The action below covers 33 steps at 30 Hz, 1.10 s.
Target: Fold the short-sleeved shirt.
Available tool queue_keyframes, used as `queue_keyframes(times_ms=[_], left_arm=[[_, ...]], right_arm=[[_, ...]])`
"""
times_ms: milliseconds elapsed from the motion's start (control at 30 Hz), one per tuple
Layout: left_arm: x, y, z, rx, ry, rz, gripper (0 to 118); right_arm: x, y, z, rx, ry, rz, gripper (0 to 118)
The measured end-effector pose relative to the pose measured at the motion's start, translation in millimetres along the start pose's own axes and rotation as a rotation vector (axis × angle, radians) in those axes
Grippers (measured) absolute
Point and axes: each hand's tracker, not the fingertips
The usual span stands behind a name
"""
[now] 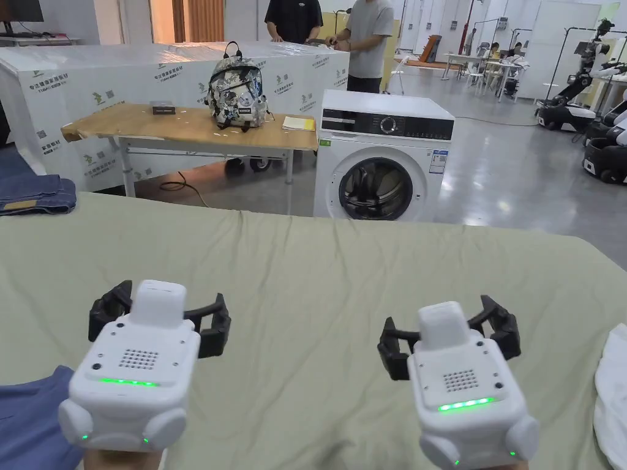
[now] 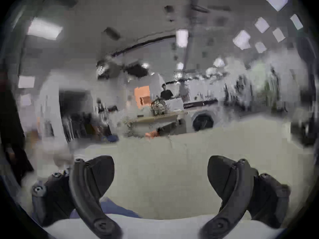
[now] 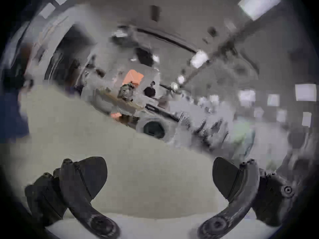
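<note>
Both grippers hover over a table covered in a green cloth [image 1: 318, 263]. My left gripper [image 1: 166, 301] is open, its jaws wide apart with nothing between them; its own view shows the left gripper [image 2: 160, 175] above the bare cloth. My right gripper [image 1: 442, 318] is open too and holds nothing, as the right gripper [image 3: 159, 175] appears in its view. A blue garment [image 1: 30, 416] lies at the near left corner, just left of the left gripper, and a strip of the blue garment [image 2: 117, 208] shows low down. A white garment [image 1: 612, 398] lies at the right edge. I cannot tell which one is the short-sleeved shirt.
Folded jeans [image 1: 33, 194] rest at the far left of the table. Beyond the table stand a washing machine [image 1: 379, 165], a wooden table [image 1: 183, 125] with a backpack [image 1: 236, 85], a large white crate [image 1: 92, 79] and two people [image 1: 367, 37]. Robots [image 1: 588, 85] stand at the far right.
</note>
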Motion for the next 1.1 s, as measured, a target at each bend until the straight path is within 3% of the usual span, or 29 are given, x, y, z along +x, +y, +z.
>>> queue_keyframes(times_ms=[100,133,200,267,500,667,700,733,800,833,933,1100], left_arm=[[-20.8,-3.0,-3.9,-0.008,-0.056,0.265,110],[-23.7,-6.1,-4.5,-0.005,-0.08,0.328,110],[-27.3,-6.8,-6.6,-0.01,-0.087,0.371,109],[-21.9,-7.1,-4.4,0.003,-0.076,0.336,110],[-4.1,2.3,-2.3,0.016,-0.003,0.1,109],[-0.1,3.0,0.6,0.015,0.03,0.013,106],[0.2,2.9,1.7,0.022,0.027,-0.004,100],[1.1,2.9,3.4,0.031,0.028,-0.021,87],[4.0,5.0,8.1,0.043,0.027,-0.051,26],[6.4,5.5,8.5,0.042,0.039,-0.068,6],[7.4,5.9,13.7,0.044,0.026,-0.065,0],[3.0,1.3,11.5,-0.012,0.01,-0.023,0]], right_arm=[[25.7,-5.8,0.2,-0.019,0.045,-0.387,118],[30.7,-8.6,1.3,-0.012,0.045,-0.474,118],[32.5,-11.9,4.5,0.003,0.003,-0.532,118],[31.2,-11.2,5.7,0.004,-0.028,-0.495,118],[8.0,-2.1,9.8,-0.009,-0.046,-0.192,118],[-1.1,2.8,14.9,0.012,-0.068,-0.142,118],[-1.6,4.0,16.1,0.013,-0.07,-0.144,110],[-0.8,5.6,16.5,0.021,-0.072,-0.149,92],[-2.8,9.1,16.6,0.032,-0.107,-0.15,24],[-3.4,10.2,16.5,0.031,-0.113,-0.157,2],[1.2,10.9,20.0,0.028,-0.092,-0.222,0],[-4.2,12.8,23.6,0.017,-0.08,-0.187,0]])
